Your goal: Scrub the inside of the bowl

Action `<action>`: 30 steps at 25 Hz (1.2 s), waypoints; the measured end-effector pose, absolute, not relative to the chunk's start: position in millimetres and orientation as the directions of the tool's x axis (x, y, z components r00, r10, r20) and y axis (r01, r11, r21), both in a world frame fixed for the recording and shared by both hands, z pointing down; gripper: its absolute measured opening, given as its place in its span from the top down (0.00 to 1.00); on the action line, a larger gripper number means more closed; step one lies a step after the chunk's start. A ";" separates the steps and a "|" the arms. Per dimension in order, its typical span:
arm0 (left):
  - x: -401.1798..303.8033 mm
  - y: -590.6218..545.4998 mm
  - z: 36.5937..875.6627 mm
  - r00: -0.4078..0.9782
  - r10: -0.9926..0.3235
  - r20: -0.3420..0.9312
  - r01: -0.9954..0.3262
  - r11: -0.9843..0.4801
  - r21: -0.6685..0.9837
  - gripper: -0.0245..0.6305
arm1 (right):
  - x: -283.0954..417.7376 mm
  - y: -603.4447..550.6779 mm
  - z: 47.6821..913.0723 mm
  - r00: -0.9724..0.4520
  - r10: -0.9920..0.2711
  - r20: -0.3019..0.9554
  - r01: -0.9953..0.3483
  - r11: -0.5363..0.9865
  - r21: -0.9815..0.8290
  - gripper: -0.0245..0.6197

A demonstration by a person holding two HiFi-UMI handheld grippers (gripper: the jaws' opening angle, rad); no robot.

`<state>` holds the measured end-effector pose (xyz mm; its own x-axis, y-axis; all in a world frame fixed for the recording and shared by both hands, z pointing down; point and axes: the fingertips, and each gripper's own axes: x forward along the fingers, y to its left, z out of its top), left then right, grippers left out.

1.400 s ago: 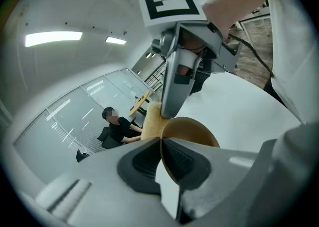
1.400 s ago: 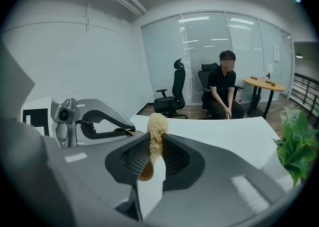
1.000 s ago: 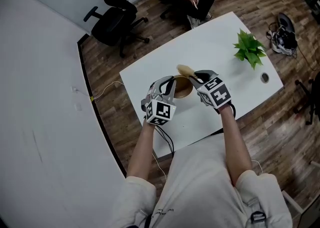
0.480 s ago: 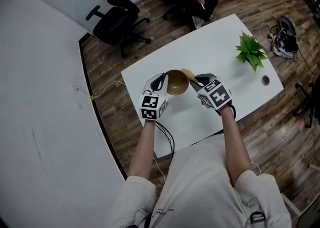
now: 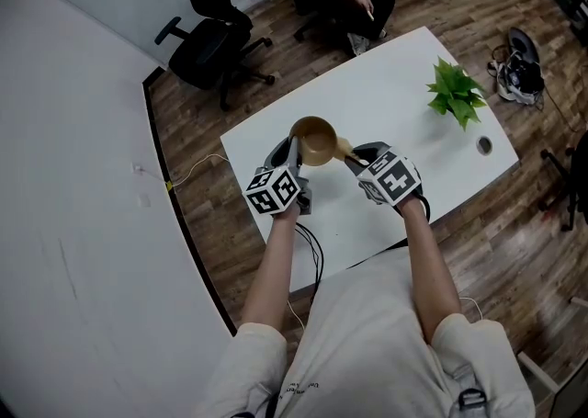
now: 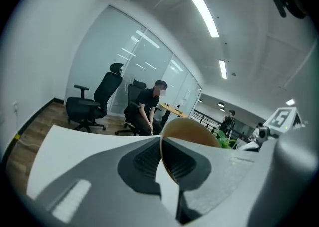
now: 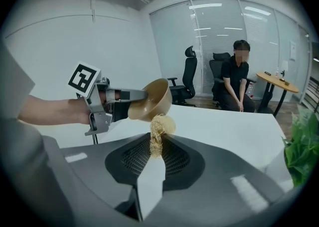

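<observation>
My left gripper [image 5: 292,157] holds the bowl [image 5: 314,141] above the desk's [image 5: 386,95] left edge; my right gripper [image 5: 355,159] holds a scrubber [image 5: 342,146] against it

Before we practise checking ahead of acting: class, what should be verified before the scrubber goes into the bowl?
1. Left gripper shut on the bowl rim: ok.
2. Right gripper shut on the scrubber: ok.
3. Bowl lifted off the table: ok.
4. Bowl's opening turned towards the scrubber: cannot tell.
5. Scrubber inside the bowl: not ok, it sits outside, by the rim.
6. Dirt inside the bowl: cannot tell.
</observation>
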<state>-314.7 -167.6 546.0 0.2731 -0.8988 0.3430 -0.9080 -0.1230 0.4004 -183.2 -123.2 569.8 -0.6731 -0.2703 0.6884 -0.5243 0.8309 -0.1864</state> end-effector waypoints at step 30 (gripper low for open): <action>-266.0 -154.4 580.6 0.408 -0.869 0.281 -0.632 -0.047 0.773 0.94 | -205.3 -88.3 605.2 -0.663 -0.200 0.721 -0.481 0.852 -0.207 0.83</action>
